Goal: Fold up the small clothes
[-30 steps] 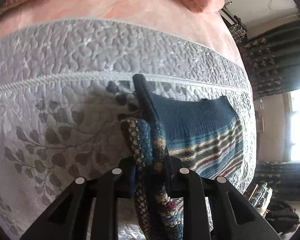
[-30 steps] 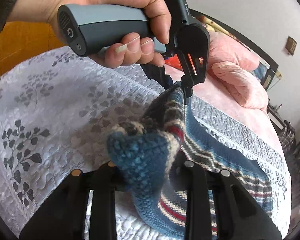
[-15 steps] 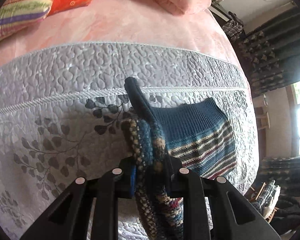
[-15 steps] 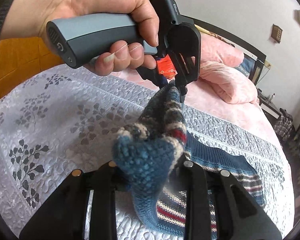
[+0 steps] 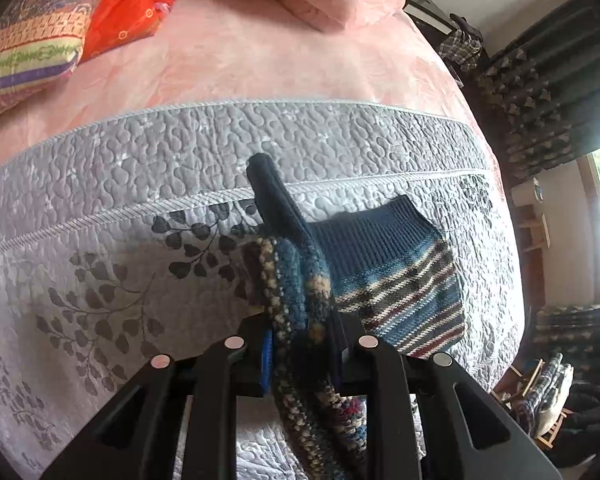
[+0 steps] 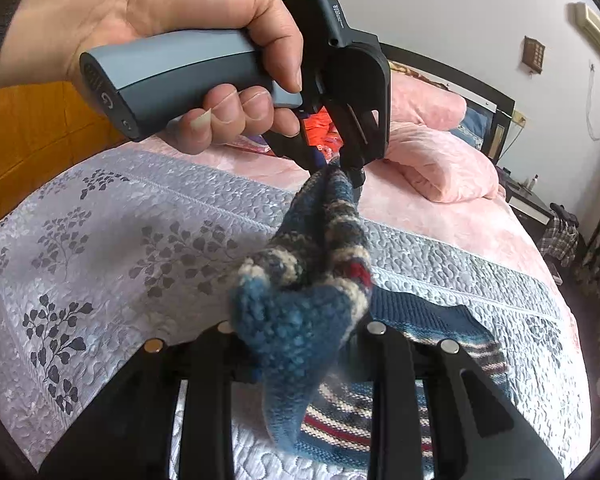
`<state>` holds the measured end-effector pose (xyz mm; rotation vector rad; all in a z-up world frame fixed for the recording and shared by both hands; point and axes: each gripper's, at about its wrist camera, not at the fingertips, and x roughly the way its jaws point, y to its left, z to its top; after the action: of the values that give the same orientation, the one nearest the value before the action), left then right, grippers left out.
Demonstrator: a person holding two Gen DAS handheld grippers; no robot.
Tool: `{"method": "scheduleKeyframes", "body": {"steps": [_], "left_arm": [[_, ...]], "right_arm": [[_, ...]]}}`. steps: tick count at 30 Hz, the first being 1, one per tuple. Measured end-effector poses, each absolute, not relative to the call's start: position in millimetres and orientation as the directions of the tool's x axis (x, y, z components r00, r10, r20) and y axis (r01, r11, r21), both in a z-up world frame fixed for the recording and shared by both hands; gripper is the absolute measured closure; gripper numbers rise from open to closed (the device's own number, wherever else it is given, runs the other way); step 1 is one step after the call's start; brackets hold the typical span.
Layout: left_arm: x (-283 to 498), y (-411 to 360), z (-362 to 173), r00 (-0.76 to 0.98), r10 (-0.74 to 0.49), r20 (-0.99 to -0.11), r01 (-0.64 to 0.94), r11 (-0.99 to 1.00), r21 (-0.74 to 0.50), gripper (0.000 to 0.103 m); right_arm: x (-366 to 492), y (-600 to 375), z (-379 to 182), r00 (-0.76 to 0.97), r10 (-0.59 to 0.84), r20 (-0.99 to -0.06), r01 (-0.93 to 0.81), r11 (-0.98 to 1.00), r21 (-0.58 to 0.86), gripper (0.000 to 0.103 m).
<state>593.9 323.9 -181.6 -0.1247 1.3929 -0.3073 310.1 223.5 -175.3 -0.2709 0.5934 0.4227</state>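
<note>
My knitted garment [image 5: 384, 276] is dark blue – banded with cream, red and brown stripes. The quilted bedspread [image 5: 140, 200] is pale lilac-grey with dark leaf sprigs, the blanket [image 5: 260, 52] pink. The pillow [image 5: 32, 36] is striped purple, orange and green – my gripper handle [image 6: 180, 76] grey.

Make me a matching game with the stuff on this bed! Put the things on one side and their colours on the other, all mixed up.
Things:
1. knitted garment
2. quilted bedspread
3. folded blanket
4. patterned pillow

Colours:
A. plain pink
B. pale grey with dark leaf prints
C. blue with cream and red stripes
D. many colours in bands: orange, purple and green

Pairs: 1-C, 2-B, 3-A, 4-D
</note>
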Motion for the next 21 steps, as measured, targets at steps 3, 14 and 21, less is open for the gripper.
{"method": "scheduleKeyframes", "body": {"steps": [3, 14, 21], "left_arm": [[594, 313, -178, 0.146, -0.28, -0.949, 0.15, 0.954, -0.259, 0.082], [594, 277, -167, 0.153, -0.273, -0.95, 0.18, 0.953, -0.245, 0.082], [597, 251, -164, 0.152, -0.269, -0.951, 0.2, 0.951, -0.237, 0.082]], "right_arm": [[310, 216, -172, 0.751, 0.303, -0.587, -0.45, 0.885, -0.119, 0.078], [311, 189, -164, 0.761, 0.289, -0.581, -0.419, 0.903, -0.099, 0.078], [314, 170, -163, 0.767, 0.278, -0.578, -0.396, 0.914, -0.085, 0.078]]}}
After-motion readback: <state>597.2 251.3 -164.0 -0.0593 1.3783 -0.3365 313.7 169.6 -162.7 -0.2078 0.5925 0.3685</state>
